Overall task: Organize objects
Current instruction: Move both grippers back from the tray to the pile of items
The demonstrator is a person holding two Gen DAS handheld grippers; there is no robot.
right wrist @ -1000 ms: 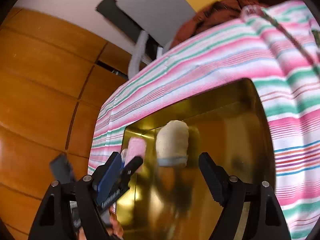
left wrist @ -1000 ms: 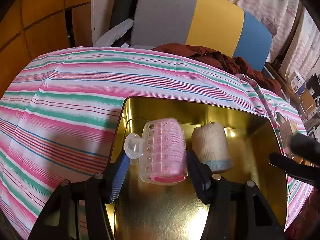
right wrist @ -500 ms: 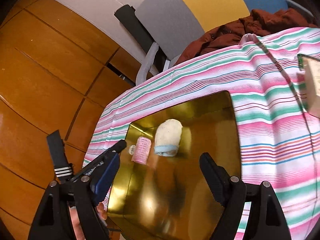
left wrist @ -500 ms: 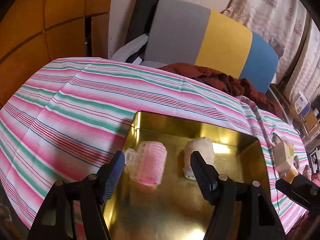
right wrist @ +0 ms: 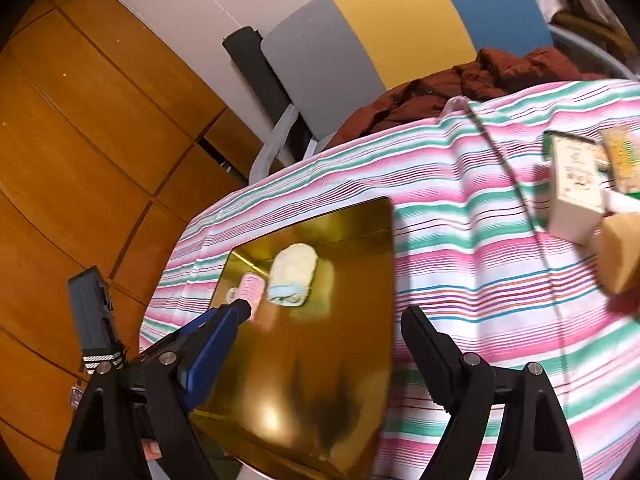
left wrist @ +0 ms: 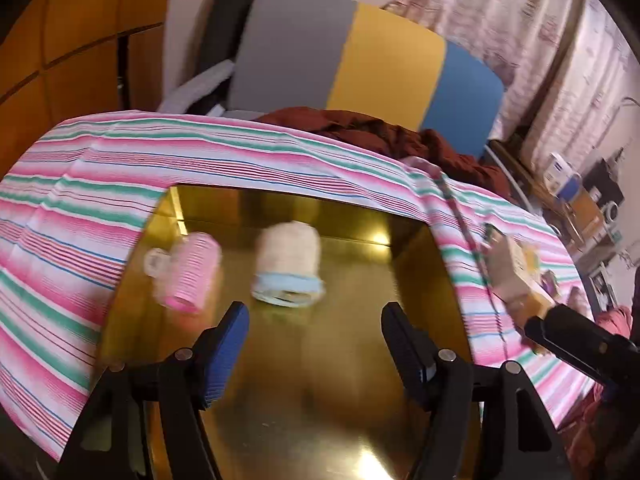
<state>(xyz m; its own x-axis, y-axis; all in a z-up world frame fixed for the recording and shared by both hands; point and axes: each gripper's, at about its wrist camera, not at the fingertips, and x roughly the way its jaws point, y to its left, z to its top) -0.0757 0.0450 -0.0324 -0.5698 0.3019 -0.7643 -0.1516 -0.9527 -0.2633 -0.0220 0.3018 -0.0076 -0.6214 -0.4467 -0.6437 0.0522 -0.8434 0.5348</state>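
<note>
A gold metal tray (left wrist: 352, 380) sits on the striped tablecloth. Inside it, near the far left corner, lie a pink hair roller (left wrist: 192, 276) with a clear clip and, right of it, a cream bandage roll (left wrist: 288, 264) with a blue edge. My left gripper (left wrist: 314, 312) hovers open above the tray's middle, short of both items, with nothing between its fingers. In the right wrist view the tray (right wrist: 320, 380), roller (right wrist: 251, 292) and bandage roll (right wrist: 294, 276) lie ahead. My right gripper (right wrist: 324, 316) is open and empty over the tray's right side.
Small cardboard boxes (right wrist: 576, 184) and a tan block (right wrist: 620, 256) stand on the cloth right of the tray; the boxes (left wrist: 516, 276) also show in the left wrist view. A grey, yellow and blue chair back (left wrist: 360, 64) and a brown garment (left wrist: 380, 136) lie beyond the table.
My left gripper has let go of the pink roller, spread wider and pulled back and up. The right gripper has also drawn back and swung right, bringing the boxes into view.
</note>
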